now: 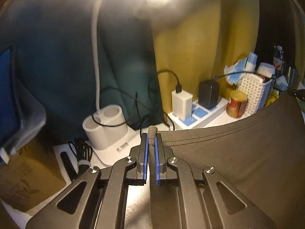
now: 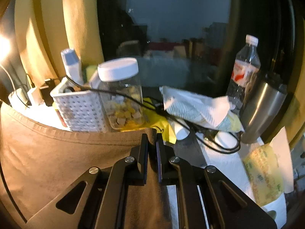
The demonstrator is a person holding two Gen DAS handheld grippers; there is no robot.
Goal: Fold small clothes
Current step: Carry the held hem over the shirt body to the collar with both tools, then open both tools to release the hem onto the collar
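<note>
A dark brown garment (image 1: 238, 152) hangs stretched between my two grippers, its stitched hem running along the top edge. My left gripper (image 1: 152, 136) is shut on one corner, where a bunched fold of cloth sticks up between the blue pads. In the right wrist view the same garment (image 2: 57, 156) spreads to the left, and my right gripper (image 2: 152, 137) is shut on its other corner. The cloth drapes down below both grippers and hides the table under it.
Behind the cloth stand a white lamp base (image 1: 106, 126), a power strip (image 1: 202, 114) with chargers, a yellow-lidded jar (image 1: 237, 104), a white mesh basket (image 2: 82, 110), a clear jar (image 2: 122, 93), a water bottle (image 2: 245, 70), a steel tumbler (image 2: 263, 108) and loose cables (image 2: 219, 143).
</note>
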